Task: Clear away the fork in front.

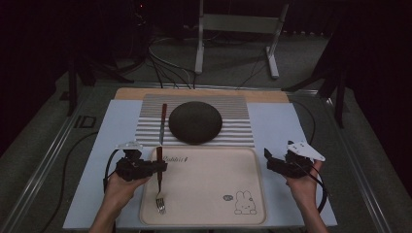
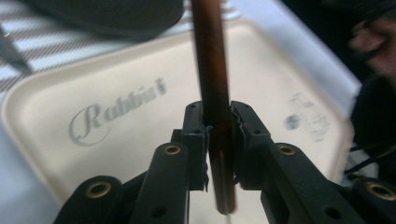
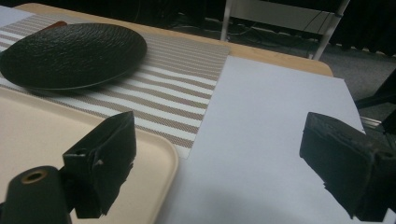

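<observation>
Fork [image 1: 159, 187]: slim, dark brown glossy handle, metal tines; lies over the tray's left part, tines toward the person.
Left gripper [image 1: 160, 166]: black fingers [image 2: 194, 140] closed on the fork handle, which runs between them, pressed on both sides.
Tray [image 1: 214, 213]: beige, smooth, rounded rectangle; script reads "Rabbit", rabbit drawing at one corner.
Right gripper [image 1: 268, 156]: fingers [image 3: 105, 158] wide apart, holding nothing, just beside the tray's right edge.
Plate [image 1: 195, 122]: round, dark, ribbed texture, on the mat.
Mat [image 1: 238, 131]: striped weave.
Surface [image 1: 277, 126]: pale sheet.
</observation>
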Tool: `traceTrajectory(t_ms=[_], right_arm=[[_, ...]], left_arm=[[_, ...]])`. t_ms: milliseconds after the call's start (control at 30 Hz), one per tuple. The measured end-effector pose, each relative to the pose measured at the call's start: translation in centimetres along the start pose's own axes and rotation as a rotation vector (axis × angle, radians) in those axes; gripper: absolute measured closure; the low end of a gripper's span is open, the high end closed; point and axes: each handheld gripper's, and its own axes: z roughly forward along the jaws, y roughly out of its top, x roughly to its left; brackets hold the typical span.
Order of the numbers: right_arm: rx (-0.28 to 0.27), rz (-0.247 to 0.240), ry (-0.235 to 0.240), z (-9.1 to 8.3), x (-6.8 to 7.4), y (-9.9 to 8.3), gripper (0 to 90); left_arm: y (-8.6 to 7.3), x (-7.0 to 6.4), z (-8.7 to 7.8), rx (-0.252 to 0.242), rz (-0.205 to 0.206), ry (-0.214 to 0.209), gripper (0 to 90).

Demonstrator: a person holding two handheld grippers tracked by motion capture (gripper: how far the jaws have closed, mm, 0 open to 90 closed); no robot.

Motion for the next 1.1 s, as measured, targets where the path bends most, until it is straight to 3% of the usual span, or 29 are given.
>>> traceTrajectory(t_ms=[167,567,733,900,1100], right_arm=[[0.007,-0.002,0.003,0.0,0.1,-0.2,10.9],[0.012,-0.007,0.009,0.1,0.3,-0.4,10.9],[0.006,-0.008,0.01,0.0,0.3,-0.4,10.9],[0.006,-0.004,0.009,-0.1,0.1,-0.6,10.9],[0.008,-0.004,0.013,-0.1,0.2,-0.7,10.9]], left_arm=[[-0.8,0.8,1.3,0.031,-0.022,0.018,74.5],[-2.3,1.8,1.4,0.076,-0.049,0.072,71.9],[-2.5,2.1,1.3,0.093,-0.044,0.124,69.7],[-2.6,2.2,1.3,0.122,-0.011,0.2,68.4],[-2.5,2.0,0.9,0.1,-0.005,0.306,54.5]])
